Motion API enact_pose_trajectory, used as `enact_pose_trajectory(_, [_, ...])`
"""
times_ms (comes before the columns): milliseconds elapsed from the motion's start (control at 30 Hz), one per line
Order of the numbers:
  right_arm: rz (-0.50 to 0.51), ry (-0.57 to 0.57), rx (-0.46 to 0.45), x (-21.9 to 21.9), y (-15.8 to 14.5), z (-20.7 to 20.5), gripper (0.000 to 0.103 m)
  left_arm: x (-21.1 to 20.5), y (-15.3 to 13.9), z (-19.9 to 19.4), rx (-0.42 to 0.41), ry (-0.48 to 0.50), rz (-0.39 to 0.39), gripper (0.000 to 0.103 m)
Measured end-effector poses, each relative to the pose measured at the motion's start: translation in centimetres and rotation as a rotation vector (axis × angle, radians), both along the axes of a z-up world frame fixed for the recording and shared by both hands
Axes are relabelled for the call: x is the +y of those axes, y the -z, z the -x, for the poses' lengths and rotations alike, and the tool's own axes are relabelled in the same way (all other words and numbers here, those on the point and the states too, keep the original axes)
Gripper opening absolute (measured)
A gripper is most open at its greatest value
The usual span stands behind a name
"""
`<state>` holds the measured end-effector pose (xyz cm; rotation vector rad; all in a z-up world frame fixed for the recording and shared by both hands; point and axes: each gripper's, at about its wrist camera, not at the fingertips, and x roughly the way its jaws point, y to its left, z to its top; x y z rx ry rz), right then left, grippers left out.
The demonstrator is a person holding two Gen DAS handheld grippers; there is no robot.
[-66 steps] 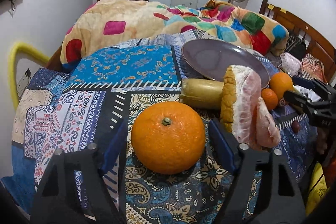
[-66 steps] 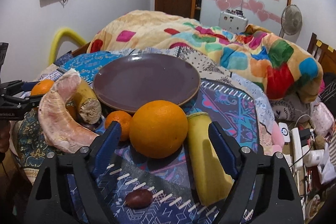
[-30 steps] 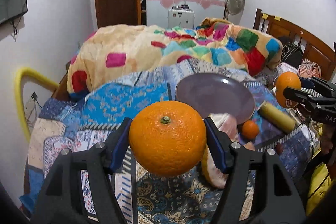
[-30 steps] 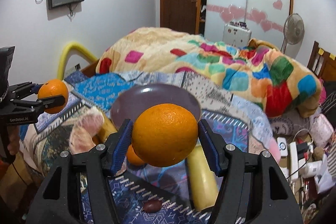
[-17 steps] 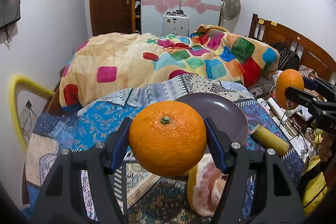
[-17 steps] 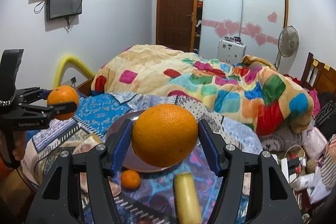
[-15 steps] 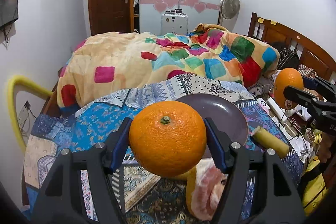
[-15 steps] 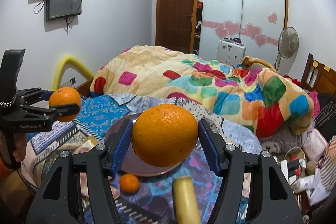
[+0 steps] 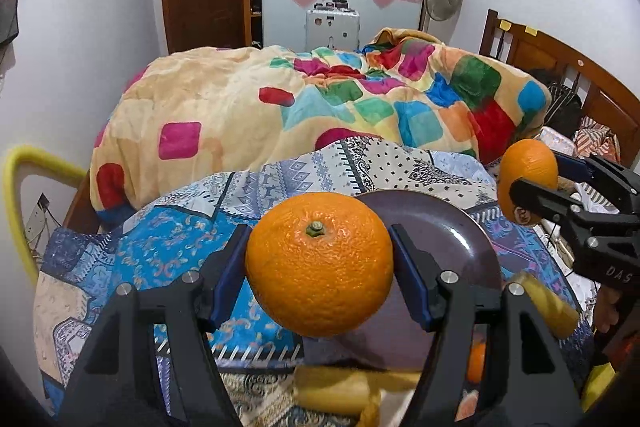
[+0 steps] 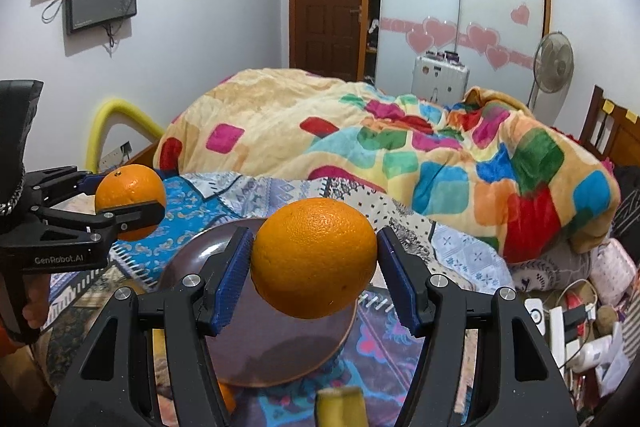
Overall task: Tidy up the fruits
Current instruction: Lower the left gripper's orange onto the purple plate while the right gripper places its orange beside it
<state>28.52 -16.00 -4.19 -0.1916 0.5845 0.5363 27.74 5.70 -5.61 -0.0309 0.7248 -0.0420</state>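
Left claw first: from its own camera it's clamped on a big orange, blue pads pressed to both sides, stem end up, held in the air. Landmark for everything is the purple plate sitting on the patterned bedsheet. That orange hangs just in front of the plate's near-left rim, above it, not touching. Over to the right of the plate you can see the right claw gripping a second orange. Below the plate's near edge there's a yellowish fruit, kinda blurry, and a small orange peeking out on the near-right side.

Right camera now: right claw is closed snug on its orange, hovering over the plate, which looks bare. Left of the plate, the left claw holds its orange up at roughly the same height. A yellow fruit end pokes in at the bottom, nearer than the plate.

My read: both oranges are picked and mid-carry, so this is the transport step. Next would be lowering each one onto the plate and easing the pads apart gently, one beside the other, since round fruit on a shallow plate on a soft bed could roll off.
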Motion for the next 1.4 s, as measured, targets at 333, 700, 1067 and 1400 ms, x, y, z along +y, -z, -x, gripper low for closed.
enact_pose_trajectory(333, [0.099,-0.005,0.090,2.4,3.0,-3.6,0.060,-0.4,2.2,-4.2,0.090,0.024,0.016,0.068])
enact_pose_trajectory(700, [0.172,-0.039,0.183,4.1,5.0,-5.4,0.060,-1.5,4.2,-7.1,0.184,0.077,-0.010,0.068])
enact_pose_trajectory(1067, [0.199,-0.058,0.213,4.1,5.6,-5.3,0.062,-1.2,5.8,-7.9,0.266,0.102,0.030,0.068])
enact_pose_trajectory(1400, [0.192,-0.057,0.166,3.6,4.9,-4.3,0.073,-1.9,3.4,-6.3,0.173,0.129,0.023,0.077])
